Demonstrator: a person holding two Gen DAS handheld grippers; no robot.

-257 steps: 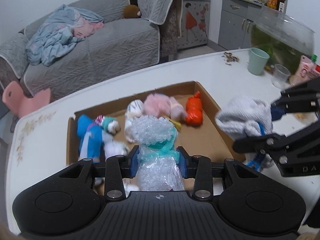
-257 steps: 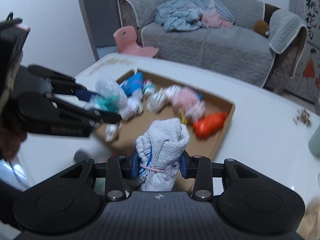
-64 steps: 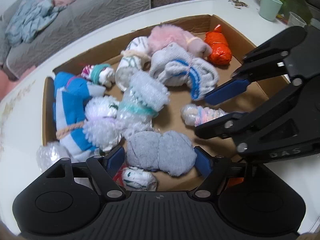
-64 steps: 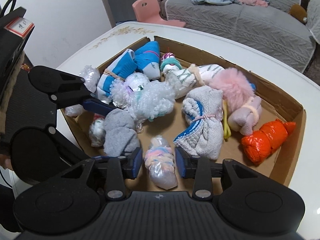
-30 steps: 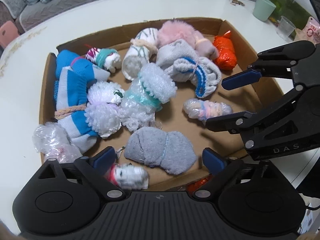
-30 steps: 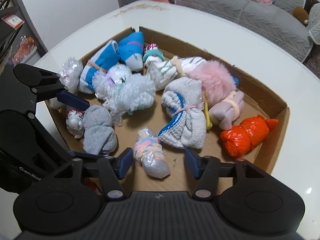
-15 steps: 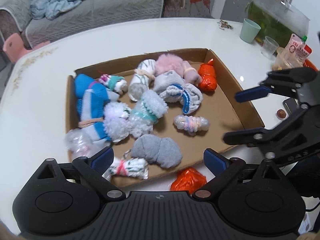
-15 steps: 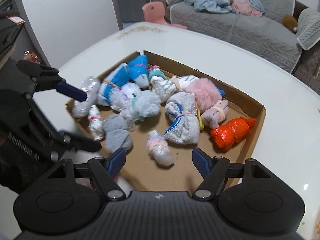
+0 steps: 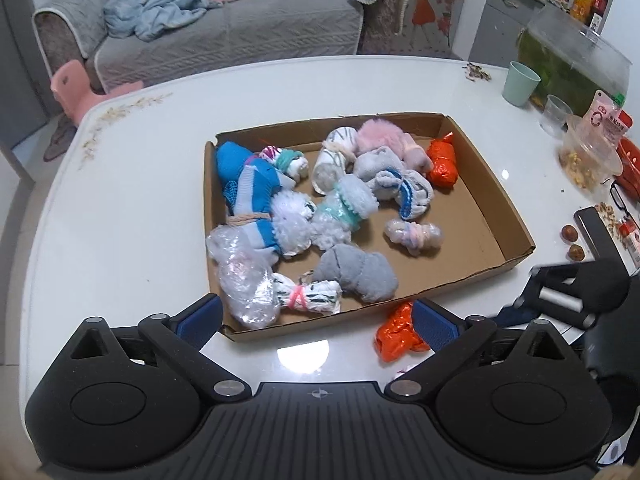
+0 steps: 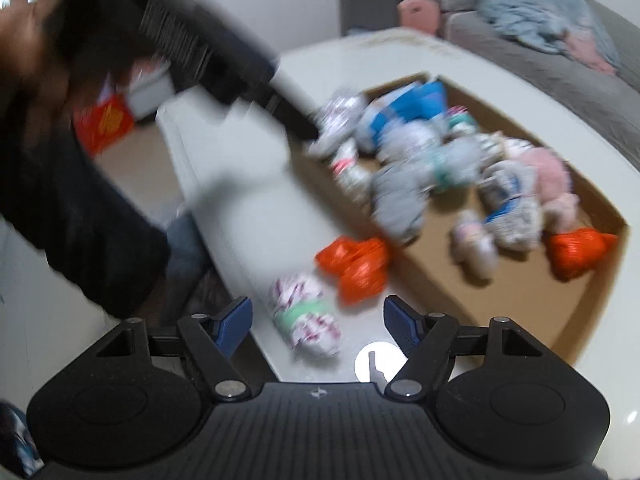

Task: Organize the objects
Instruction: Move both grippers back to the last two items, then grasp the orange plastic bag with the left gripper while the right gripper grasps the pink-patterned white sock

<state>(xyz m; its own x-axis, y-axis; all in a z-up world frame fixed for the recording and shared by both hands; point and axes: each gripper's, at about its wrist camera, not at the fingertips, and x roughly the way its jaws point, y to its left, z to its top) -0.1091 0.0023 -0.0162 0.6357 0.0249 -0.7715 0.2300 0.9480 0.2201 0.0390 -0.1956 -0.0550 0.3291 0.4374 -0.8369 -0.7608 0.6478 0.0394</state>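
A shallow cardboard box (image 9: 486,184) on the white table (image 9: 132,216) holds several rolled sock bundles, among them a grey bundle (image 9: 356,272), a pastel wrapped bundle (image 9: 414,234), an orange bundle (image 9: 442,160). My left gripper (image 9: 316,322) is open and empty, above the box's near edge. A second orange bundle (image 9: 396,334) lies on the table outside the box. My right gripper (image 10: 318,322) is open and empty, over a pink-and-green bundle (image 10: 306,314) on the table beside that orange bundle (image 10: 354,266). The right view is blurred.
A green cup (image 9: 520,82), a clear cup (image 9: 556,114), a snack bowl (image 9: 590,156) and a fish tank (image 9: 568,54) stand at the table's far right. A grey sofa (image 9: 224,28) is behind the table. The right gripper's body (image 9: 580,284) shows at the lower right.
Both grippers opened, released their bundles into the box and pulled back from it. The right gripper has swung quickly toward the two bundles lying outside the box.
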